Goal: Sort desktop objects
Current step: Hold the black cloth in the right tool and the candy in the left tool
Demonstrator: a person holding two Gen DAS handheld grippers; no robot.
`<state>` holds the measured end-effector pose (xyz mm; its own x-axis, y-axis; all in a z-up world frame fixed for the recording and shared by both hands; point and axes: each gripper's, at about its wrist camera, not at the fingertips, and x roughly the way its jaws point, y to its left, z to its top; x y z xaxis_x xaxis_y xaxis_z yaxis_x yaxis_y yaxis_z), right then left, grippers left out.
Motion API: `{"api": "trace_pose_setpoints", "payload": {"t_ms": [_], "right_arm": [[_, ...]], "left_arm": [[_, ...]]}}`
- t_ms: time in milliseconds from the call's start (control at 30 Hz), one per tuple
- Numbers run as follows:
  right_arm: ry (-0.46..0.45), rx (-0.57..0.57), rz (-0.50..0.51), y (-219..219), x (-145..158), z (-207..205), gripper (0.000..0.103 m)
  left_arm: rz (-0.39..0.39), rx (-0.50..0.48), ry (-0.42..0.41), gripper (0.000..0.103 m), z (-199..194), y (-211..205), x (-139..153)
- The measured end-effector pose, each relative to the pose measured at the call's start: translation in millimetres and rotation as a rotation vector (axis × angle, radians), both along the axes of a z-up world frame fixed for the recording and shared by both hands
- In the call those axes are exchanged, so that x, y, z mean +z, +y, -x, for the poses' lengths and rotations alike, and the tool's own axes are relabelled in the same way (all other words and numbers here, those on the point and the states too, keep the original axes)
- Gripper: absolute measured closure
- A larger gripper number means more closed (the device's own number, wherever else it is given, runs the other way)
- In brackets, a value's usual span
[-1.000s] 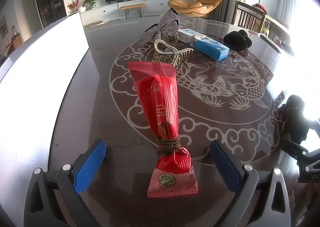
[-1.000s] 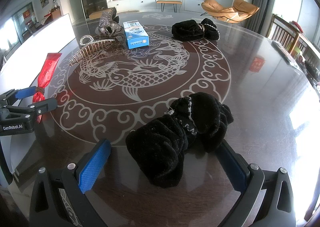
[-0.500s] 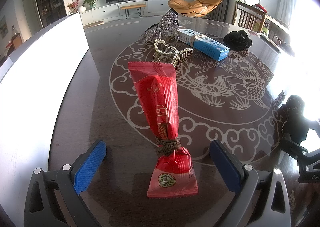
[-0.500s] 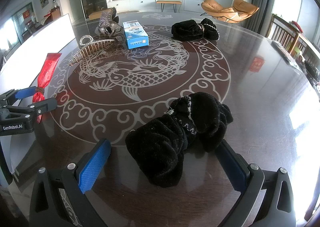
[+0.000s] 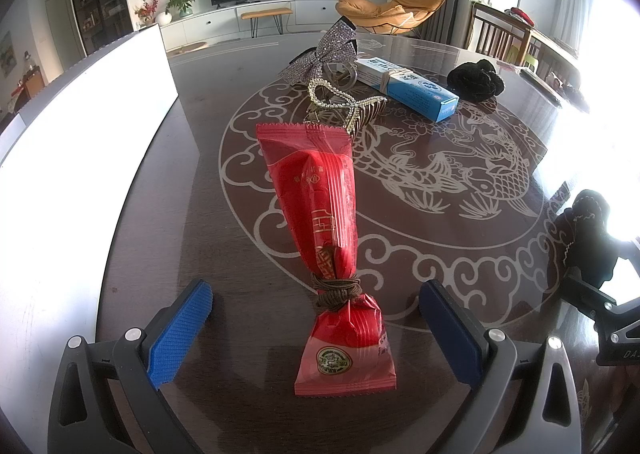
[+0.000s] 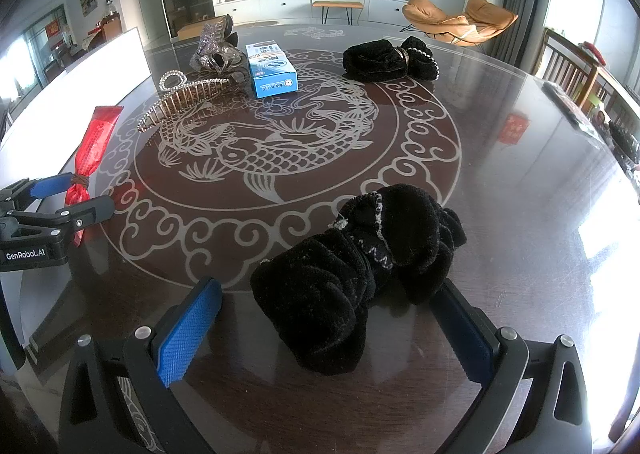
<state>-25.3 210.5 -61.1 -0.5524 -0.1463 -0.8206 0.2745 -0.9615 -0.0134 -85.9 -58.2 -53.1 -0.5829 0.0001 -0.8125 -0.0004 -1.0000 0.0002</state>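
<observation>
A red snack packet (image 5: 324,238) tied with a brown band lies on the dark round table (image 5: 440,262), its near end between the open fingers of my left gripper (image 5: 316,318). The packet also shows in the right wrist view (image 6: 90,158). A black velvet scrunchie (image 6: 352,270) lies between the open fingers of my right gripper (image 6: 328,318). Farther back lie a gold hair claw (image 6: 180,98), a sparkly bow clip (image 5: 324,54), a blue box (image 6: 272,68) and a second black scrunchie (image 6: 384,60).
A white board (image 5: 80,142) stands along the table's left side. Chairs (image 6: 576,70) stand at the table's right edge. The left gripper's body (image 6: 44,222) shows at the left of the right wrist view.
</observation>
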Motion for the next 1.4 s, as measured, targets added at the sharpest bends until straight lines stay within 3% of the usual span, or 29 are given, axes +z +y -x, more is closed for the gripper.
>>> {"api": "trace_pose_setpoints", "payload": {"t_ms": [1400], "right_arm": [[0.014,-0.038,0.004,0.0,-0.6,-1.3,0.0]], "left_arm": [[0.0,0.0,0.0,0.0,0.1,0.1,0.0]]}}
